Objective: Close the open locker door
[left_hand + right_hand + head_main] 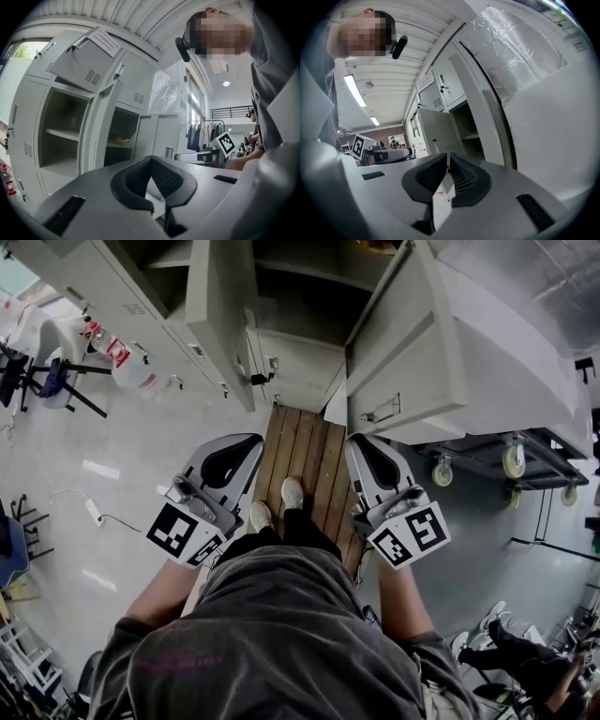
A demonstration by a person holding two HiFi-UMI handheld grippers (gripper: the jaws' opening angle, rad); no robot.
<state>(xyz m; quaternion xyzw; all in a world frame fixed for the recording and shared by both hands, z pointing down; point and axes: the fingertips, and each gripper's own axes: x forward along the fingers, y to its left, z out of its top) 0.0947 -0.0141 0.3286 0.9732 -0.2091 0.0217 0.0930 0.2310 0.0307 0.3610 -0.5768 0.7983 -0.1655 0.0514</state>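
Left gripper (150, 159): jaws together, empty, pointing level at the lockers (28, 117).
Right gripper (447, 155): jaws almost touching, empty (closed tips suit pushing).
Locker door (221, 306): swung out ahead, untouched; another door (398, 352) stands open at right.
Stance: on the pallet (305, 451), likely for reach.

Workshop-style locker area, shown by tall grey steel lockers (70, 117), wooden platform (309, 451) laid before the lockers, clothes rail (204, 133) right of them, castored cabinet (506, 381) alongside.
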